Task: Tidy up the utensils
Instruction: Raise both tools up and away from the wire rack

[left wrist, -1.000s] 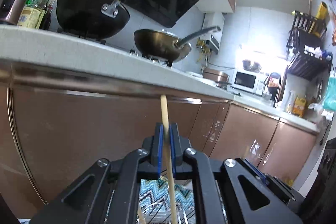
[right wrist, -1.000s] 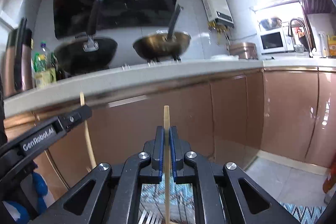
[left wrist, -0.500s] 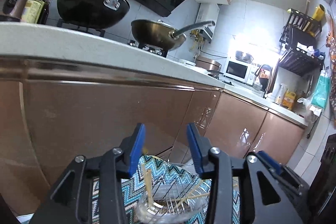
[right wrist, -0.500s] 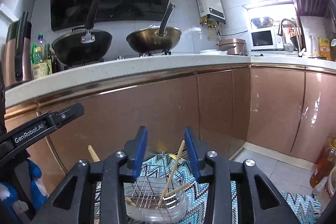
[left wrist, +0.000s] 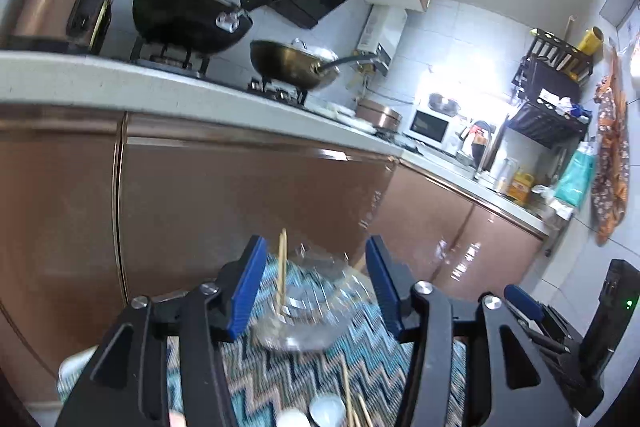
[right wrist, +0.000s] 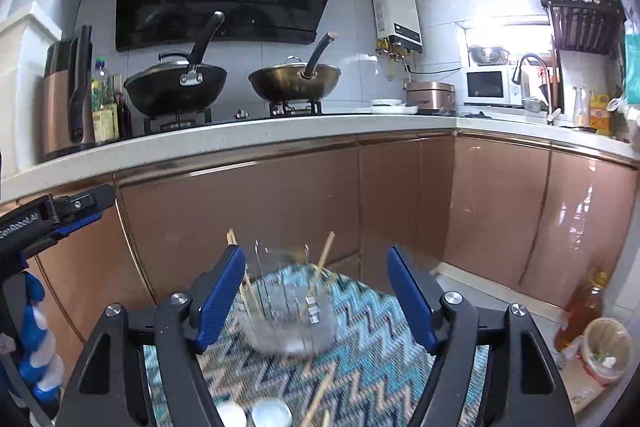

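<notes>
A clear round holder with a wire rack point(left wrist: 308, 311) point(right wrist: 288, 319) stands on the zigzag cloth point(left wrist: 400, 359). One wooden chopstick point(left wrist: 282, 267) leans upright in it in the left wrist view. The right wrist view shows chopsticks point(right wrist: 325, 254) sticking out of it on both sides. My left gripper point(left wrist: 314, 287) is behind the holder, jaws opening, nothing between the pads. My right gripper point(right wrist: 316, 299) is likewise back from it, jaws opening and empty. Loose chopsticks point(left wrist: 347, 395) point(right wrist: 320, 399) and white spoons point(left wrist: 326, 409) point(right wrist: 272, 411) lie on the cloth nearer me.
Brown cabinet doors point(right wrist: 248, 219) rise right behind the cloth under a pale countertop point(right wrist: 240, 139) carrying two woks point(right wrist: 176, 87). A finger of the left gripper point(right wrist: 80, 205) juts in at the left. An oil bottle point(right wrist: 580, 311) and a bin point(right wrist: 606, 347) sit on the floor, right.
Both grippers were shut on upright chopsticks, then opened and let them drop into the holder. Both have since drawn back and up, with jaws spreading wider.
</notes>
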Motion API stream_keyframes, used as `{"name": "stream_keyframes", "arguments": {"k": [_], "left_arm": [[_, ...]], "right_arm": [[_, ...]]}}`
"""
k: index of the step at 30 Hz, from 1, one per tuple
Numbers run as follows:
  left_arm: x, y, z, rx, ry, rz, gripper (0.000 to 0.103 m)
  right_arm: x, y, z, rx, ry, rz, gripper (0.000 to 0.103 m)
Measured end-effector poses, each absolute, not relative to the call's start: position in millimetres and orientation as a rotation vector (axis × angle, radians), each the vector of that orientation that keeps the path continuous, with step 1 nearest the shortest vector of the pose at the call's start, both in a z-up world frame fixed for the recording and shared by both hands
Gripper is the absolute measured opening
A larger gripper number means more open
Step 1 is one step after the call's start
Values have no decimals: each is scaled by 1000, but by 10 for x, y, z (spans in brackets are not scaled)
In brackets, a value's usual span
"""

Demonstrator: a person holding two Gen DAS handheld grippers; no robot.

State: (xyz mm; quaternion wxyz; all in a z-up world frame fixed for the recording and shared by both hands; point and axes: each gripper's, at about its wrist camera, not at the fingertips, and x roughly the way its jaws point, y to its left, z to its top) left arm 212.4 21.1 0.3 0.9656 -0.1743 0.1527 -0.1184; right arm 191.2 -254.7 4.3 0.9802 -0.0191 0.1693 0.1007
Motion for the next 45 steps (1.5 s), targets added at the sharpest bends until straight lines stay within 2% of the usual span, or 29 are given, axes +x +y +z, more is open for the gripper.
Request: {"name": "stream_keyframes", "arguments": {"k": [10,27,45], "left_arm": [[1545,150,-77,-328,354,-278,54],[933,194,200,-290,290,-258,54],[760,253,338,-312,280,-247,54]], "right_arm": [[1337,-2678,118,-48,347,142,82],[810,-2690,305,-50,310,147,83],[577,-2713,474,-83,291,154,83]]}}
